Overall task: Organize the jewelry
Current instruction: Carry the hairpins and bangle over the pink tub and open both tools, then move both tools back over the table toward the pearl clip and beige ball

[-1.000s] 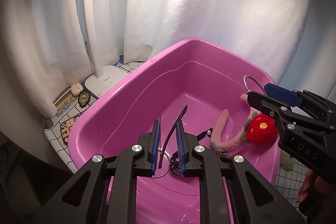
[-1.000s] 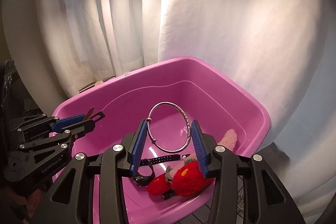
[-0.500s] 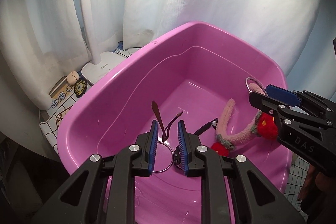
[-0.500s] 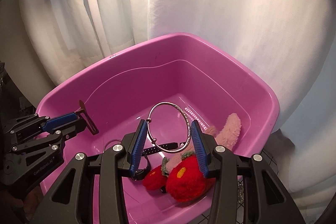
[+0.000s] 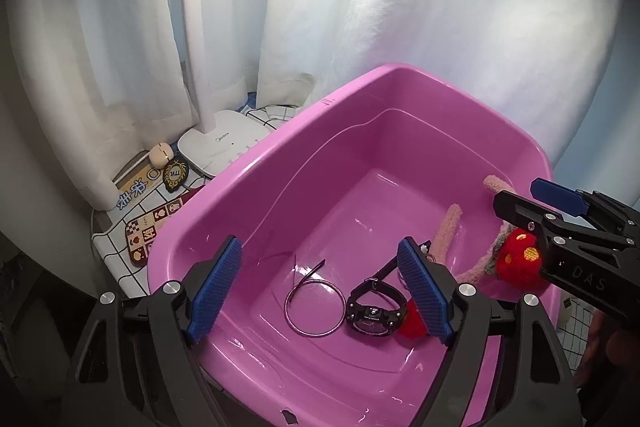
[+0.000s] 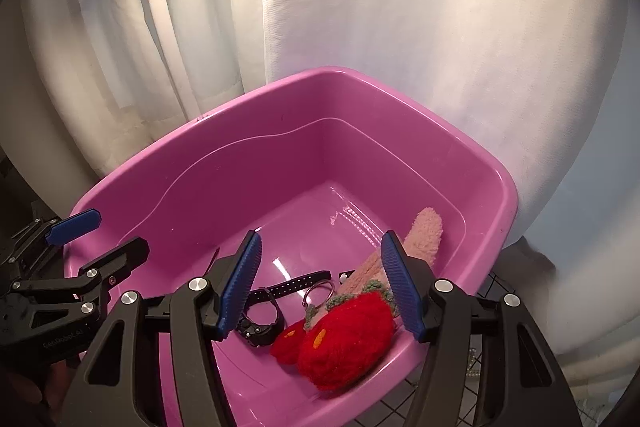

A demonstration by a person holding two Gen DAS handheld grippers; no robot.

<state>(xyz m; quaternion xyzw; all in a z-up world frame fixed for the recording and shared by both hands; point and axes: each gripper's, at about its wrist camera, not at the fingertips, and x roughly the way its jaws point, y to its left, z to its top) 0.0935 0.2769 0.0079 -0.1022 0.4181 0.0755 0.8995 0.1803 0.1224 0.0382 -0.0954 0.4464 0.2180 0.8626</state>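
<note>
A thin metal bangle (image 5: 315,307) is lying flat on the floor of the pink plastic tub (image 5: 256,187), touching a dark, blurred hair clip (image 5: 306,273) whose shape is hard to make out. Just beside it a black wristwatch (image 5: 374,313) is resting face up, its perforated strap partly hiding behind the left gripper (image 5: 320,291), whose jaws are opening wide with nothing between them. In the right wrist view a second small ring (image 6: 318,293) is lying against the fuzzy pink headband (image 6: 424,231) with its red knitted strawberries (image 6: 344,339); its lower edge is tucked out of sight. The right gripper (image 6: 320,291) is hanging over these, its ribbed blue jaws opening and gripping nothing. White curtains are draping behind the tub, and a lamp base (image 5: 224,147) is sitting at the left.
</note>
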